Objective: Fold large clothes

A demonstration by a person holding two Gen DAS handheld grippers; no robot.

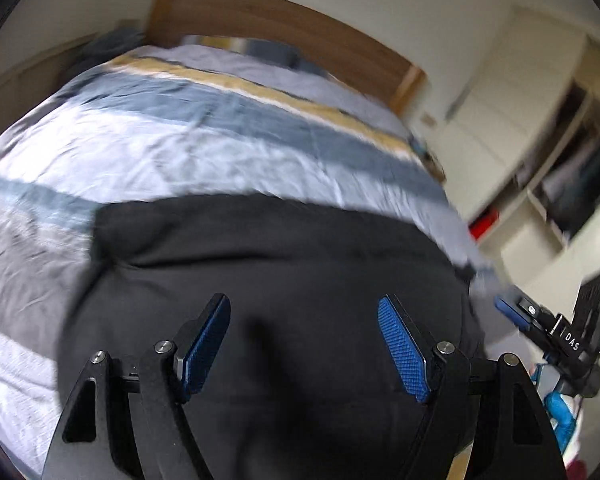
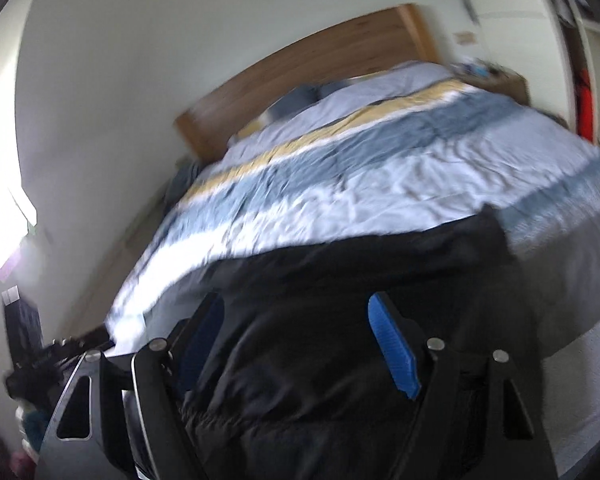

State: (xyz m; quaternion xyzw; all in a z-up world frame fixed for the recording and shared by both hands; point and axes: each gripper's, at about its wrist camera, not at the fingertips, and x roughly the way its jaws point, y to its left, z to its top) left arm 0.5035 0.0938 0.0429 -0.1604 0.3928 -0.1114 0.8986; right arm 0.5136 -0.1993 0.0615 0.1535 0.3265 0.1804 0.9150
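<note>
A large black garment [image 1: 284, 248] lies spread on the near part of the bed, with a fold line across its upper part. My left gripper [image 1: 303, 300] hovers over it, open, and nothing sits between its blue pads [image 1: 402, 344]. In the right wrist view the same black garment [image 2: 340, 264] drapes over the near edge of the bed. My right gripper [image 2: 296, 299] stands open above it, its blue pads [image 2: 392, 344] wide apart and off the cloth. The right gripper [image 1: 540, 320] also shows at the right edge of the left wrist view. Both views are blurred.
The bed carries a striped quilt [image 1: 188, 132] in blue, white and yellow, with a wooden headboard [image 1: 284, 20] against the wall. Open wardrobe shelves [image 1: 560, 184] stand to the right of the bed. A bright window [image 2: 4, 184] is on the left.
</note>
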